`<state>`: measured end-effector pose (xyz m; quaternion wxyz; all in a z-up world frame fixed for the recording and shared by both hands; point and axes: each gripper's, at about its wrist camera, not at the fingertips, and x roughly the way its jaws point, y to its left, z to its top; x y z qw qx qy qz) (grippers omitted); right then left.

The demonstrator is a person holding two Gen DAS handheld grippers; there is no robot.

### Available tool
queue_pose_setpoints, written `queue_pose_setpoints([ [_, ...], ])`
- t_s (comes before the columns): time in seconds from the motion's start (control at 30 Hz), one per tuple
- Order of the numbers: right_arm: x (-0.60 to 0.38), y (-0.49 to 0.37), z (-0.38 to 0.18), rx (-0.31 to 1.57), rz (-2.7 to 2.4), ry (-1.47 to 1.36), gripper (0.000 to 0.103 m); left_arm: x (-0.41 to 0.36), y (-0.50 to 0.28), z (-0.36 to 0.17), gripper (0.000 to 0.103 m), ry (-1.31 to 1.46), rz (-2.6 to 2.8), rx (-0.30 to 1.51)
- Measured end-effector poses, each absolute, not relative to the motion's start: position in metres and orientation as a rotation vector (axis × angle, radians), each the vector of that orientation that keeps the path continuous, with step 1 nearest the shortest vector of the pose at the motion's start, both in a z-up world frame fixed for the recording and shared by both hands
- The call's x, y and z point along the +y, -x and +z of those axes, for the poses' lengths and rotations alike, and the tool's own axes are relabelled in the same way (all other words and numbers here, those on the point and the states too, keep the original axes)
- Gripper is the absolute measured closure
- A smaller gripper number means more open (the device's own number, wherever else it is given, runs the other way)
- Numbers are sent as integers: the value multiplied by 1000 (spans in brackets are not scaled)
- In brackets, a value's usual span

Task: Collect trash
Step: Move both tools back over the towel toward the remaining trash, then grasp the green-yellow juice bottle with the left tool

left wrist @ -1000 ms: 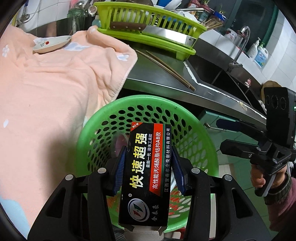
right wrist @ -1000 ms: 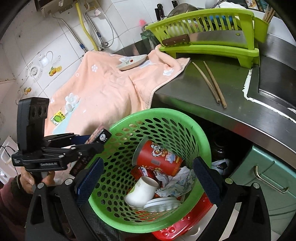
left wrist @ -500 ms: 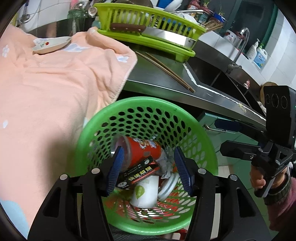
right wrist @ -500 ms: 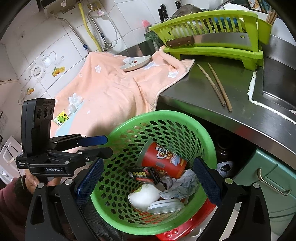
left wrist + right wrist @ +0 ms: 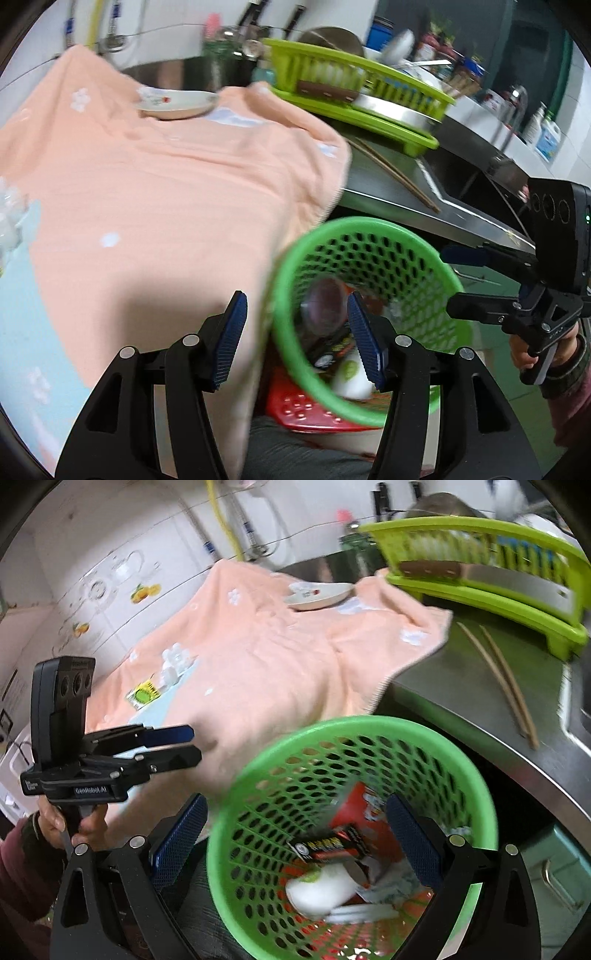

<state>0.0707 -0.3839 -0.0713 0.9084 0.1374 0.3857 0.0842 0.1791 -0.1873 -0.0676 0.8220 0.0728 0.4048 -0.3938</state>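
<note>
A green perforated basket (image 5: pixel 369 731) (image 5: pixel 369 229) holds trash: a black glue box (image 5: pixel 330 847), a red cup (image 5: pixel 364 808), a white paper cup (image 5: pixel 321 890) and crumpled paper. My left gripper (image 5: pixel 295 338) is open and empty, over the basket's left rim and the peach towel (image 5: pixel 166 192). It shows at the left of the right wrist view (image 5: pixel 173 744). My right gripper (image 5: pixel 299 843) is open and empty, straddling the basket. A small yellow-green packet (image 5: pixel 142 694) and a clear blister pack (image 5: pixel 176 662) lie on the towel.
A small white dish (image 5: pixel 319 594) sits at the towel's far end. A lime dish rack (image 5: pixel 491 572) with a cleaver stands on the steel counter (image 5: pixel 461 698), with two chopsticks (image 5: pixel 506 679) beside it. A sink and bottles are at the right (image 5: pixel 546 136). A red basket (image 5: pixel 306 406) lies under the green one.
My left gripper opened and dropped the black glue box into the basket, then swung left toward the towel. The right gripper's view also shifted left.
</note>
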Motion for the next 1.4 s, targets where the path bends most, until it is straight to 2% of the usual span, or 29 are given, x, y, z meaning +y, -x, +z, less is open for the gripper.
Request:
queue_pose_setpoints([
  [0.73,-271,-190,-57,854,406,-107,9,0,-300,-31,46,-218,-433,776],
  [0.83,-262,-200,-58,865,423,-96,9,18,-320,-29,40,-251,-434,779],
  [0.93,-253,-212,-58,876,436,-85,9,30,-342,-29,28,-311,-428,779],
  [1.4,-217,-258,-66,919,490,-41,9,52,-415,-62,27,-486,-466,854],
])
